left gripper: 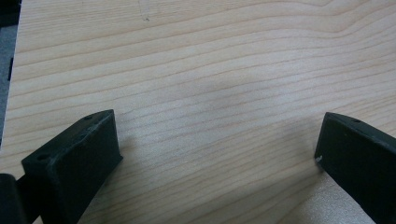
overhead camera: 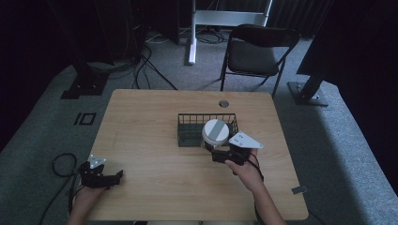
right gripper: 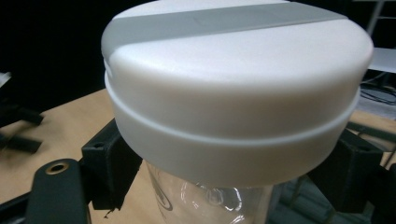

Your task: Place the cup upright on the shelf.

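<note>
A wooden table (overhead camera: pixel 155 187) is seen carrying a black wire basket (overhead camera: pixel 187 126) near its middle. A clear glass jar (right gripper: pixel 210 198) with a white lid (overhead camera: pixel 216 131) is clamped just beneath the lid by the right gripper (overhead camera: pixel 220 152), at the basket's near right edge. The left gripper (left gripper: pixel 217 149) is held over bare wood at the near left corner, its jaws spread wide and empty.

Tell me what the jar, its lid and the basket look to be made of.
Jar: clear glass or hard plastic, see-through with bright glints. Lid: matte white plastic, smooth moulded rim, grey stripe on top. Basket: dark wire, likely coated metal, thin open grid.
</note>
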`<state>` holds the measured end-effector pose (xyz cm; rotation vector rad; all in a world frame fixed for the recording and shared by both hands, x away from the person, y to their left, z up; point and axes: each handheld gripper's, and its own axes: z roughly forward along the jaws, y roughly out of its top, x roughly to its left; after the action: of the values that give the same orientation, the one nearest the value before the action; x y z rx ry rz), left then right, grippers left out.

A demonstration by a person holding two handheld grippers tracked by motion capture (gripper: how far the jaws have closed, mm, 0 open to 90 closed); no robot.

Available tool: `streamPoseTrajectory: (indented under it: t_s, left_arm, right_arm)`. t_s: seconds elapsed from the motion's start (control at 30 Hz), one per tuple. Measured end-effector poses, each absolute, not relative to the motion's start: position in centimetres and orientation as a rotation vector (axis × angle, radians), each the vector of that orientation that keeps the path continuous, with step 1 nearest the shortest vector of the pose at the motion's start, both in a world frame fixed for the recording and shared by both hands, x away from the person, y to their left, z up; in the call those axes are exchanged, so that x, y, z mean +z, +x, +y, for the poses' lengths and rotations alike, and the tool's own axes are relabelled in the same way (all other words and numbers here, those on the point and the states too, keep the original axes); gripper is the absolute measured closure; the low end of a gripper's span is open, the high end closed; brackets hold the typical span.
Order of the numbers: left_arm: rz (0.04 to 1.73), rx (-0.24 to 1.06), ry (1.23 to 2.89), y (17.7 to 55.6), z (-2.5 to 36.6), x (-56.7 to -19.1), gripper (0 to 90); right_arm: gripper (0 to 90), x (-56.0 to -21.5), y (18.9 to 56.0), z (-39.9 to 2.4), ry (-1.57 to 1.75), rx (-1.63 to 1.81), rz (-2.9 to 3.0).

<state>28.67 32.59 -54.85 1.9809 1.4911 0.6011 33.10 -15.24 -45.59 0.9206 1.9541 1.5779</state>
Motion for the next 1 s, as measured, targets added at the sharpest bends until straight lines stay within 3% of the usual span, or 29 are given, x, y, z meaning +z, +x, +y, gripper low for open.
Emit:
streamPoseTrajectory:
  t_s: [0.6,1.0]
  left_arm:
    - [1.490,0.602,1.983,28.7,32.6,-54.8,0.1]
    - [1.491,0.602,1.981,28.7,32.6,-54.9,0.1]
  right_arm:
    - [18.3,-42.3,37.8,-15.0,1.059,1.417,1.722]
    - [18.3,-43.3,40.0,-14.0,1.214,1.293,1.673]
